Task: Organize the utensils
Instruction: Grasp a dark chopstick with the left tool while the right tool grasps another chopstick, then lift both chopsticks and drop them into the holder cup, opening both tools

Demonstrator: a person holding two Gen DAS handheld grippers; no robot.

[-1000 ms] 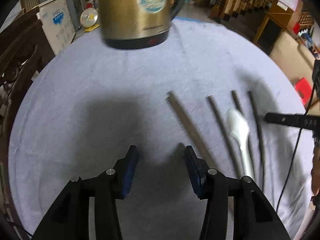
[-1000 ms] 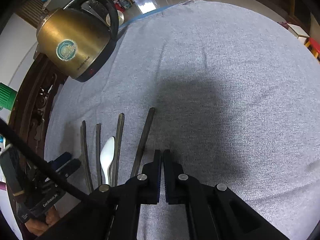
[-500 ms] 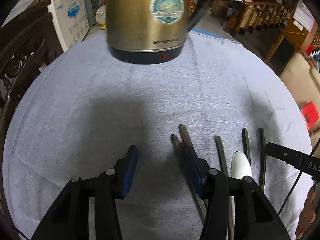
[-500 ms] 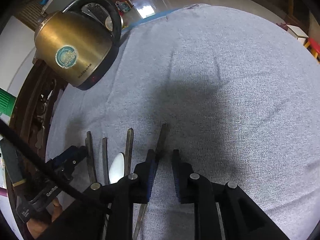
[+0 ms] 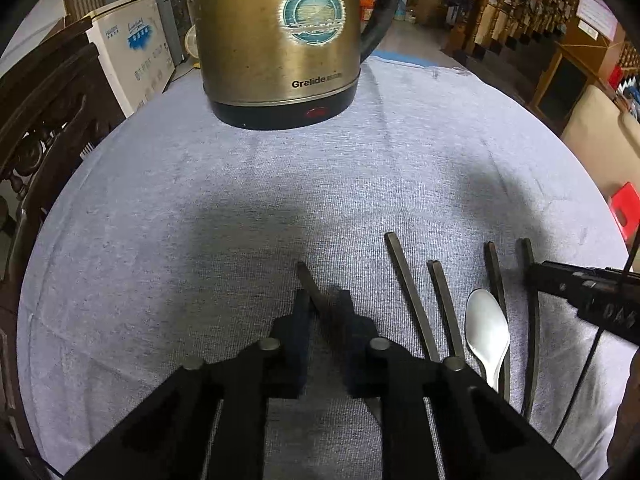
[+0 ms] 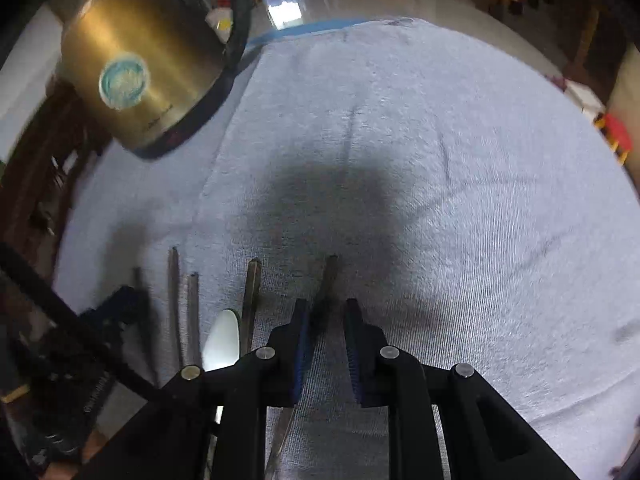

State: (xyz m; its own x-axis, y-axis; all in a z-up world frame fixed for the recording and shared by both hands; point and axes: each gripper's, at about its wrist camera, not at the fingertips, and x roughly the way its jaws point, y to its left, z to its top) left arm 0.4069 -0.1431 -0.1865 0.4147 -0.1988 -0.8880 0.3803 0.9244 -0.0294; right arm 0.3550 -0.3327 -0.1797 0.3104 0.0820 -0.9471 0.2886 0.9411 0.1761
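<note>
Your left tool [image 5: 325, 300] low over surface [image 5: 200, 208], aimed at 12 o'clock toward kettle [image 5: 280, 40]; jaws narrow, straddling dark chopstick [image 5: 309, 282]; whether pads touch it, cannot tell. More chopsticks [image 5: 408, 292] and white spoon [image 5: 488, 328] lie in a row at 3 o'clock. Your right tool [image 6: 325, 308], level and low, jaws narrow either side of rightmost chopstick [image 6: 329, 276]; grip unclear. Right view blurred.

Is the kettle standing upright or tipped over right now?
Upright. In the left wrist view the kettle sits flat on its dark base on the grey cloth. Its tilt in the right wrist view looks like fisheye distortion.
</note>
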